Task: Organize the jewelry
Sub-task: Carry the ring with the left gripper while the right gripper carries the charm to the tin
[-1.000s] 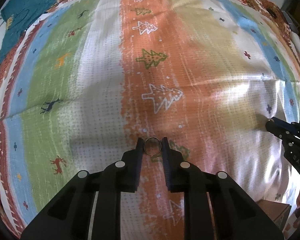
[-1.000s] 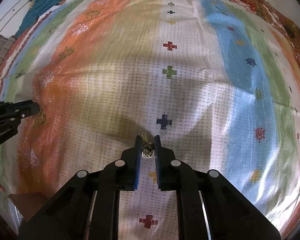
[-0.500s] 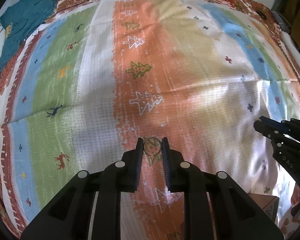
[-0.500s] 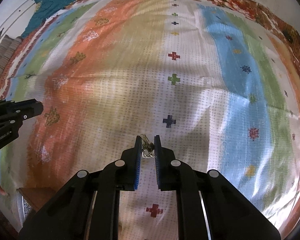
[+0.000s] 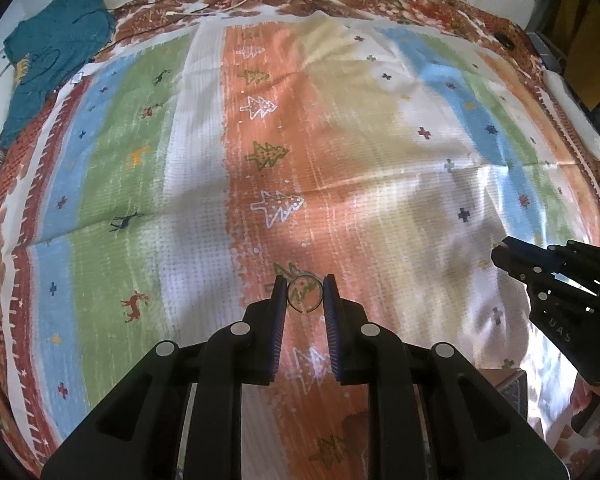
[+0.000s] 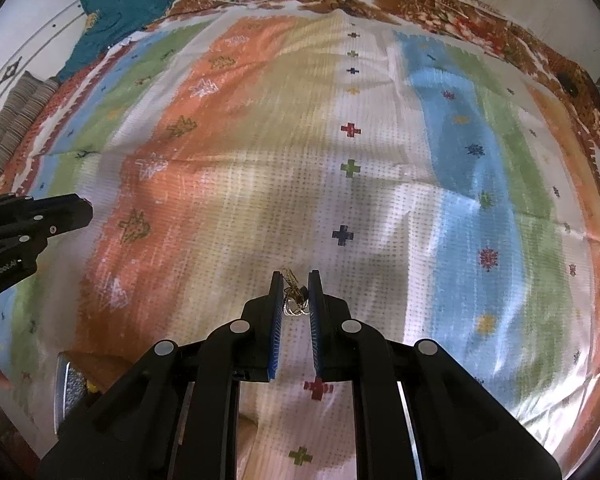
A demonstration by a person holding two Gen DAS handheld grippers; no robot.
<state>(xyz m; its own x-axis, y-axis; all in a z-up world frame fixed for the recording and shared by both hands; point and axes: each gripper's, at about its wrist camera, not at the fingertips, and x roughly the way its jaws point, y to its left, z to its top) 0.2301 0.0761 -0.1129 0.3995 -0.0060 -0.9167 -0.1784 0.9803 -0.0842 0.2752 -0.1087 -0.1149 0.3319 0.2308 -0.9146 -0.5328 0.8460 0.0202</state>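
Between the left gripper's [image 5: 304, 296] fingers sits a thin ring [image 5: 304, 295], clamped edge to edge; the right gripper [image 6: 296, 296] pinches a gold earring [image 6: 295, 294] likewise. Both look mid-carry above the blanket [image 5: 340, 160]. Next probably comes lowering them into the box [image 6: 74, 384] behind the fingertips.

The striped bedspread [image 5: 204, 184] is woven cloth with a dotted, slightly shiny weave. The ring [image 5: 304, 294] is thin bright metal. The earrings [image 6: 294, 294] glint gold. The fingers [image 6: 274, 320] are matt black plastic with ribbed blue pads.
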